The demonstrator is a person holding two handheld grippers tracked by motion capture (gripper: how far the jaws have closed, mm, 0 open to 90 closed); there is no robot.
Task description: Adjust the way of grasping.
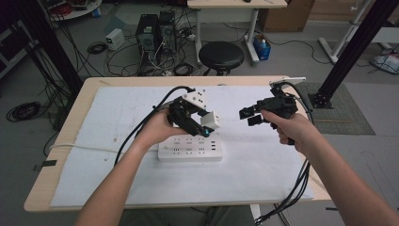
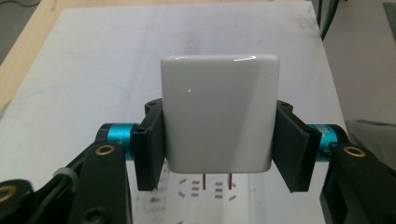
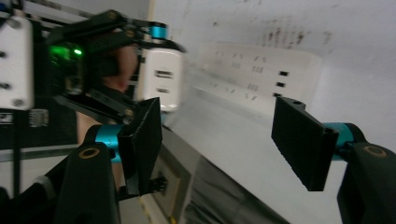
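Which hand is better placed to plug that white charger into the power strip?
Left: the left gripper already clamps the charger, prongs down over the power strip. The right gripper is open, off to the side.

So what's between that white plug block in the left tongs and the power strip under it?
Nothing but air. In the left gripper view the charger, clamped in the left tongs, hangs with its two prongs bare above the power strip.

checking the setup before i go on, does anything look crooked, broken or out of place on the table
Nothing stands out. The power strip lies flat on the white mat. The left gripper holds the white charger squarely, with its two prongs straight, over the strip. The right gripper is open, off to the side.
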